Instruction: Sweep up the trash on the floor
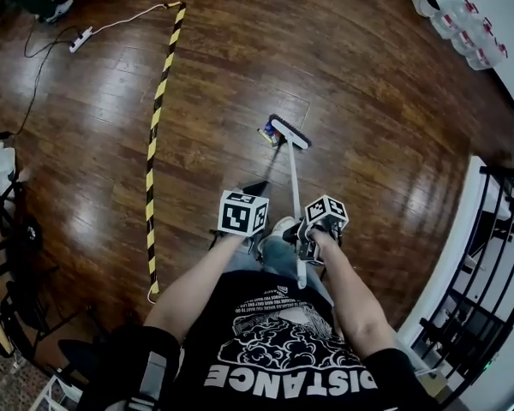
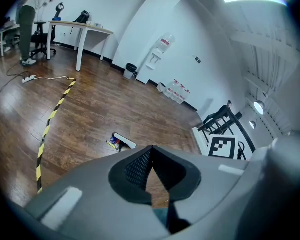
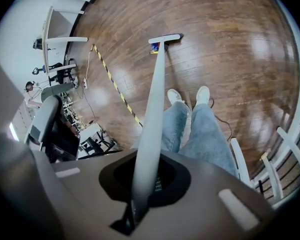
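The right gripper (image 3: 147,184) is clenched on the broom's pale handle (image 1: 292,178), high up near the person's waist. The shaft therefore slants forward and the broom head (image 1: 289,133) rests on the wooden floor (image 1: 368,92), ahead of the white shoes (image 1: 283,226). The trash (image 1: 268,134), a small coloured scrap, lies against the broom head's left end, seemingly gathered there for the next stroke. The left gripper (image 2: 151,151) has its jaws closed tip to tip on nothing and hangs beside the handle, likely idle.

Left of the broom head runs a yellow-and-black tape line (image 1: 158,101), with a power strip (image 1: 80,38) and its cable well beyond it. Either could snag a wide stroke. Far right of the broom head, water bottles (image 1: 467,28) stand by the wall, and a black railing (image 1: 488,264) stands nearer the person.
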Tool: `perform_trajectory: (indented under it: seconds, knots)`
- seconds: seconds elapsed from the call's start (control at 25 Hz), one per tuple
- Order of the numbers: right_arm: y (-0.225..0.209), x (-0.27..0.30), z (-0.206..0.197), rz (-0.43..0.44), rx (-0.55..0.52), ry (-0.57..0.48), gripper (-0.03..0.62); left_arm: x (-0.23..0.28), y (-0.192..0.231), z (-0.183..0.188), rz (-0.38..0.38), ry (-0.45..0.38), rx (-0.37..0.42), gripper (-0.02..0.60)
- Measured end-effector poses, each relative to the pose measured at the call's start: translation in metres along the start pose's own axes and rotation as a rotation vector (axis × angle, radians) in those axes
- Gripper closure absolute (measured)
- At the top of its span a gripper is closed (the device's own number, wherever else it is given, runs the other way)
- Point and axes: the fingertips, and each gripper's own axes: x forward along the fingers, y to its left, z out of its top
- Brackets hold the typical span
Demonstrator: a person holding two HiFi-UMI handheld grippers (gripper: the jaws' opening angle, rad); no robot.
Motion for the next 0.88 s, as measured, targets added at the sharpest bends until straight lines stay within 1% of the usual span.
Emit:
perform_trajectory:
  seconds: [0.2, 0.4, 0.64, 0.88]
  knots:
    - [-0.009, -0.008, 0.003, 0.007, -0.013, -0.046, 0.592, -0.001, -0.009, -0.010, 0.011, -0.009, 0.001, 0.577]
    - [-0.036, -0.018, -0.008, -0.042, -0.087, -0.079, 0.594, -0.007, -0.024, -0.020, 0.037, -0.031, 0.009, 0.577]
    - [-0.098, -0.050, -0.025, -0.119, -0.237, -0.088, 0.594, -0.007, -0.064, -0.039, 0.084, -0.067, 0.030, 0.577]
    - [-0.167, -0.084, -0.052, -0.183, -0.398, -0.126, 0.594, -0.015, -0.129, -0.073, 0.130, -0.145, 0.014, 0.577]
